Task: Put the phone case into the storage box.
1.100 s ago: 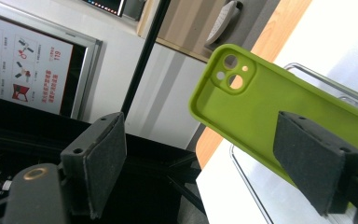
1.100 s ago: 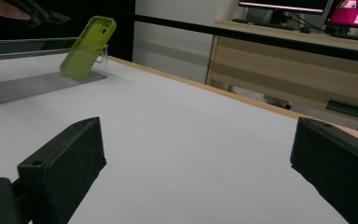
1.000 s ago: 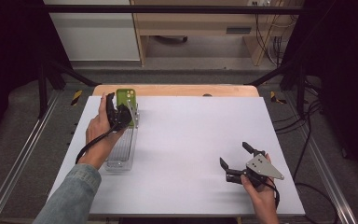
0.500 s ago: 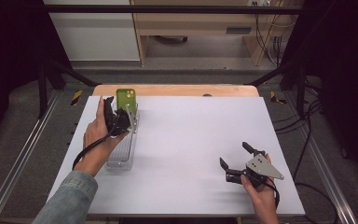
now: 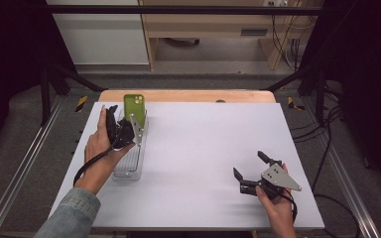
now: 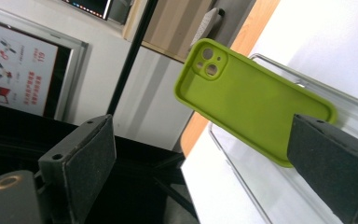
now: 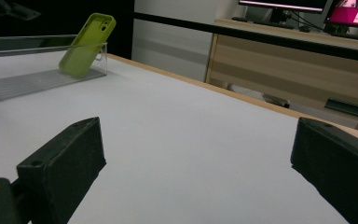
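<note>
A green phone case (image 5: 134,107) stands on end in the far end of a clear plastic tray (image 5: 128,167), leaning against the tray's far wall with its camera cutouts uppermost. The tray lies at the far left of the white surface (image 5: 198,148).

The step in hand looks like the release: the case appears to be set down in the tray. The left tool (image 5: 113,120) is just left of the case, and its jaws have just been opening. In the left gripper view they stand wide apart with nothing pressed between them; the case (image 6: 256,101) is beyond them, one jaw overlapping its lower end in the picture, though whether it touches cannot be told.

The next move probably calls for drawing the left tool clear to the left without brushing the leaning case, which could tip or slide.

The left forearm, in a denim sleeve (image 5: 69,218), reaches in from the near left, the hand wrapped around the tool, which points toward the far side.

The right tool (image 5: 248,172) is at the near right, well apart from the tray, held low over the surface, jaws wide open and holding nothing, pointing left.
</note>
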